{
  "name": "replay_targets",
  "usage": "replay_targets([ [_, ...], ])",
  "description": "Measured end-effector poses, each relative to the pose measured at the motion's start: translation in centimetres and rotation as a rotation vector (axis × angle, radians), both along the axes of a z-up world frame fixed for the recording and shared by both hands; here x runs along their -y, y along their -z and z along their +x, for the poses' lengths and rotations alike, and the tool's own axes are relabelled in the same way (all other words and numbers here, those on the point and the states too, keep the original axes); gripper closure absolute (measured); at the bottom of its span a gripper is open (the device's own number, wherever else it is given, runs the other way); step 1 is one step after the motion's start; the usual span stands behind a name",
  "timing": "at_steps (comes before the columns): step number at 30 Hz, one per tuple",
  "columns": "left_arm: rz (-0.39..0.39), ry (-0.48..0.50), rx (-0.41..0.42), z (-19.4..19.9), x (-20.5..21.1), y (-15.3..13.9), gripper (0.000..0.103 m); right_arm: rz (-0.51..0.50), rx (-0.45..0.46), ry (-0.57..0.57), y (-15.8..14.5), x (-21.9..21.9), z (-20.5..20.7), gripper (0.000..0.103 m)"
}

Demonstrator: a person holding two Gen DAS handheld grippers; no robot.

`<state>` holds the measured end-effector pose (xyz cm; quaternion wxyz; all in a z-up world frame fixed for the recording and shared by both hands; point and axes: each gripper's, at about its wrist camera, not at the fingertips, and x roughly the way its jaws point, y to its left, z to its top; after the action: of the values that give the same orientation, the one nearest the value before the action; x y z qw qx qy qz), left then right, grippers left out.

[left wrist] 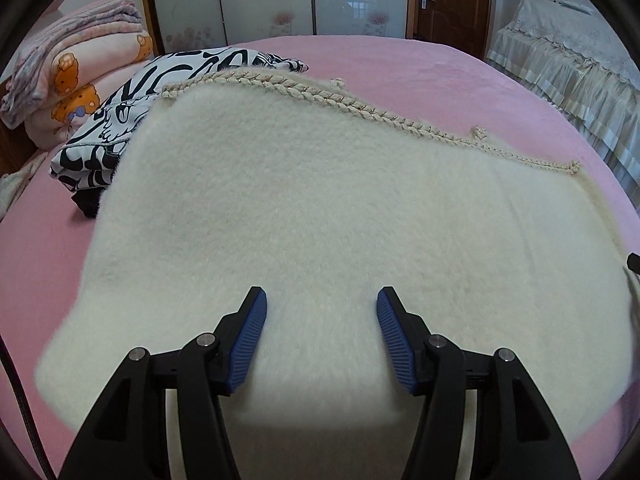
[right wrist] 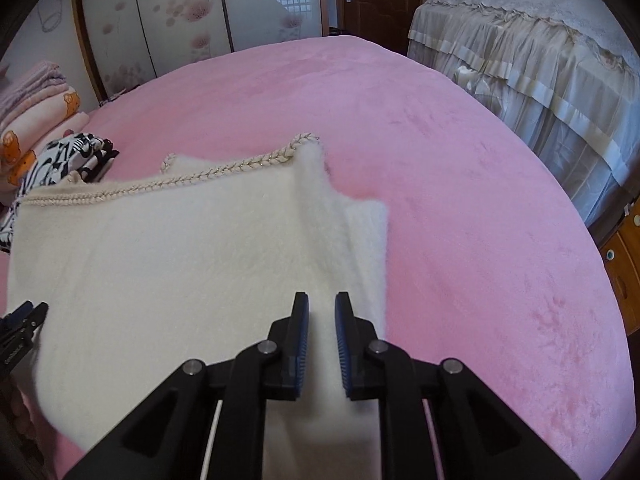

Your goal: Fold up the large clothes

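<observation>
The cream garment (left wrist: 320,220) lies flat on the pink bed (left wrist: 440,80), well in from the far edge, with its braided trim (left wrist: 304,92) along the side farthest from both grippers. Its long axis runs left to right across both wrist views, so the near edge sits directly under the 2 hands.

The left gripper (left wrist: 322,312) hangs over the near middle of the garment, jaws fairly wide with only fuzzy cloth showing behind them; nothing is pinched. The right gripper (right wrist: 322,320) is over the garment's right end, close to the side edge that borders bare pink cover. Its jaws are narrow, with a slim gap and cloth showing between the pads; I cannot tell whether they pinch a fold or only hover above it.

Judging by this layout, the coming fold turns on the right end: that side edge lies just right of the right gripper, so that hand is nearer to it, while the left is better placed to hold the middle. A black-and-white garment (left wrist: 132,120) touches the left far corner.
</observation>
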<state>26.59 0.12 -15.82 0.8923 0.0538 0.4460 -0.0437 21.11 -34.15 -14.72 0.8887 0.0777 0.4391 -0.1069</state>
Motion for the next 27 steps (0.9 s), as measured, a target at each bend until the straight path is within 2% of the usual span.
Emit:
replay_targets([
  [4, 0.000, 0.008, -0.003, -1.0, -0.4, -0.5, 0.037, -0.018, -0.023, 0.004, 0.3, 0.2, -1.1, 0.078],
  [6, -0.008, 0.002, -0.010, -1.4, -0.8, -0.7, 0.033, -0.017, -0.042, 0.008, 0.7, 0.2, -1.3, 0.077],
  [11, -0.043, -0.020, -0.058, -2.5, -2.1, -1.5, 0.032, 0.016, -0.046, 0.043, 1.0, 0.6, -1.7, 0.070],
  [15, -0.039, -0.042, -0.089, -3.4, -3.2, -2.5, 0.032, 0.016, -0.048, 0.061, 1.1, 0.5, -1.8, 0.069],
  [20, -0.068, -0.064, -0.110, -4.6, -4.5, -4.3, 0.032, -0.032, -0.011, 0.074, -0.5, -0.9, -2.6, 0.069],
  [27, -0.095, -0.088, -0.158, -6.5, -5.1, -7.3, 0.032, 0.002, 0.059, 0.022, -4.4, -4.6, -3.4, 0.069],
])
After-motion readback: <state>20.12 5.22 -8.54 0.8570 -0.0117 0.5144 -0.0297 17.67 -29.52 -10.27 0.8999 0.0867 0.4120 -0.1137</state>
